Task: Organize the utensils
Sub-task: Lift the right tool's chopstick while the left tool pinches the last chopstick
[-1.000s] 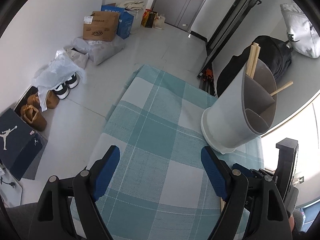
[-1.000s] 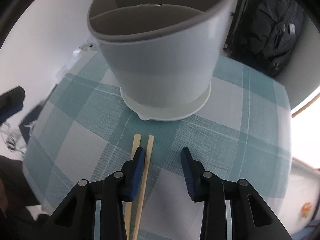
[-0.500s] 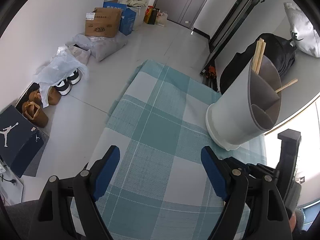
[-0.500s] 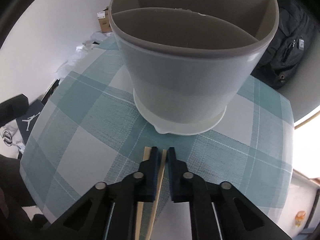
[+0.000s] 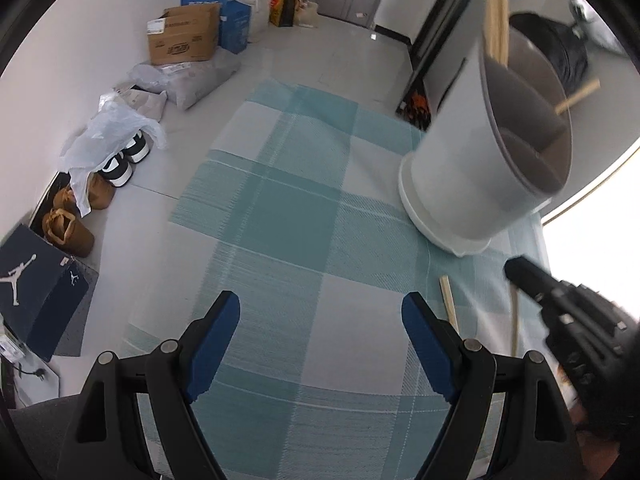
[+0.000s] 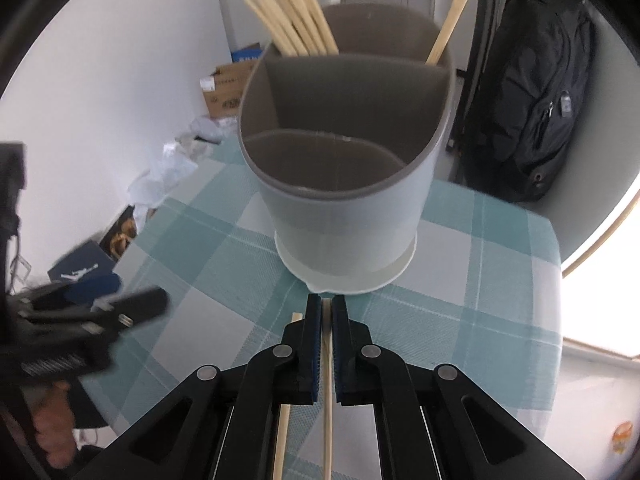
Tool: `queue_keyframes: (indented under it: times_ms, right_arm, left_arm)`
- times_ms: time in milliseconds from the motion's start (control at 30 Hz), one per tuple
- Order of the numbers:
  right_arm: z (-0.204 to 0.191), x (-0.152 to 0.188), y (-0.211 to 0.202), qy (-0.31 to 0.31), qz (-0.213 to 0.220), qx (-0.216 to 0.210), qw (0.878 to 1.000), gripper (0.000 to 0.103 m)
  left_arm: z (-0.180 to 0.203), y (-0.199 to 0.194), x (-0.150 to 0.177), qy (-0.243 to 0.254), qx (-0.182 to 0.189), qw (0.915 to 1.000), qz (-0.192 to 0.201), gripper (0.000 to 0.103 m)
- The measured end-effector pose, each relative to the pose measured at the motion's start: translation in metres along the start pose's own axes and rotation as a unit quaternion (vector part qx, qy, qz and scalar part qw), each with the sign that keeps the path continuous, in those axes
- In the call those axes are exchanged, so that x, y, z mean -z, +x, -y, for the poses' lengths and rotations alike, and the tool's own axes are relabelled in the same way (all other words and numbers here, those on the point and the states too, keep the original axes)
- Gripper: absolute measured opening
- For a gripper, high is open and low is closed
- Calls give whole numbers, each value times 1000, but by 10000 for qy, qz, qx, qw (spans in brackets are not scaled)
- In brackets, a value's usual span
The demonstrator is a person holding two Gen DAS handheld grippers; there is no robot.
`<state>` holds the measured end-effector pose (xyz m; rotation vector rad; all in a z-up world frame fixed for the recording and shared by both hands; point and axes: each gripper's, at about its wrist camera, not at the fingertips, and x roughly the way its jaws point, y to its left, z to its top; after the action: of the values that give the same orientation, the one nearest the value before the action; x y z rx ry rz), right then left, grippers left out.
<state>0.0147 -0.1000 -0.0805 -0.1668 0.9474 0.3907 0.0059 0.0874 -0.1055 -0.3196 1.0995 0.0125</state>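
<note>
A grey three-compartment utensil holder [image 6: 344, 184] stands on the teal checked tablecloth [image 6: 460, 280]. Several wooden chopsticks [image 6: 296, 20] stand in its far compartment. My right gripper [image 6: 327, 304] is shut on one wooden chopstick [image 6: 327, 380], lifted just in front of the holder's base. A second chopstick [image 6: 286, 400] lies on the cloth to its left. In the left wrist view my left gripper [image 5: 320, 320] is open and empty over the cloth, left of the holder [image 5: 480, 168]. The loose chopstick [image 5: 448, 300] and the held one [image 5: 515, 320] show there too.
The table's left edge [image 5: 192, 208] drops to a floor with shoes, plastic bags and cardboard boxes [image 5: 184, 36]. A dark shoebox [image 5: 36, 292] sits at the lower left. A black backpack [image 6: 532, 92] stands behind the table's far right corner.
My right gripper closed on one chopstick of the pair and lifted it back from the holder; the other chopstick stays on the cloth. My left gripper drifted slightly, still open.
</note>
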Motion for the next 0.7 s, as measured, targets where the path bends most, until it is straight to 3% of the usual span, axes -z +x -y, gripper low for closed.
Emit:
queue_keyframes:
  times_ms: [333, 700]
  right_arm:
    - [18, -7, -9, 537, 245, -363, 9976, 4]
    - [51, -8, -26, 1146, 430, -635, 9905, 4]
  left_arm:
    - [24, 18, 4, 278, -23, 9992, -300, 80]
    - [50, 28, 4, 569, 80, 9977, -364, 80]
